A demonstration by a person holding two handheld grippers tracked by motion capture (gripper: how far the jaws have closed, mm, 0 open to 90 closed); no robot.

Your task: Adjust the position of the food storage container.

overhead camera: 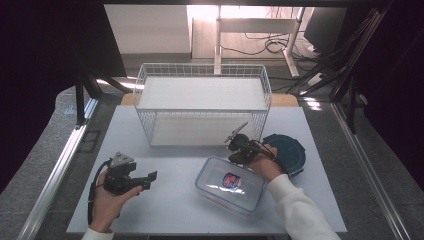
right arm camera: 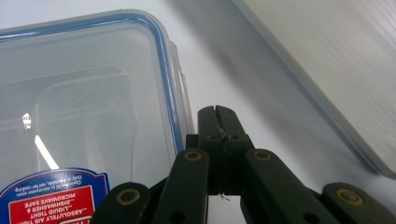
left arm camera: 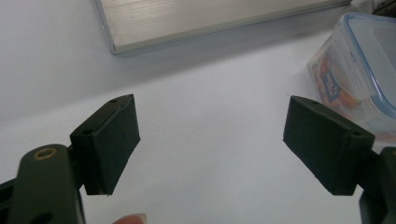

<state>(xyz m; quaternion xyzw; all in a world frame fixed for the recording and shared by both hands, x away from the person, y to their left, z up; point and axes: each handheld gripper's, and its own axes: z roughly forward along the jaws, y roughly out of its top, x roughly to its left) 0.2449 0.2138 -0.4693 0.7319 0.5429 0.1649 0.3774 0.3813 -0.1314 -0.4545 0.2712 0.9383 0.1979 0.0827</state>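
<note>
On the left part of the white desk, the left gripper rests in the person's hand with its fingers wide apart and nothing between them; they point to the right, toward the clear plastic container. This container lies near the middle of the desk, in front of the white wire basket. Its long axis runs slantwise, from the far left corner to the near right corner. Its lid has a blue seal and a blue and red sticker; in the right gripper view the words "ABSOLUTELY AIR TIGHT", "LIQUID TIGHT", "DISHWASHER & MICROWAVE SAFE" can be read, upside down. The smaller writing is too blurred to make out. The right gripper stands just at the far right edge of the container, fingers pressed together and holding nothing. Behind the right hand lies a dark round lid, partly hidden by it.
</note>
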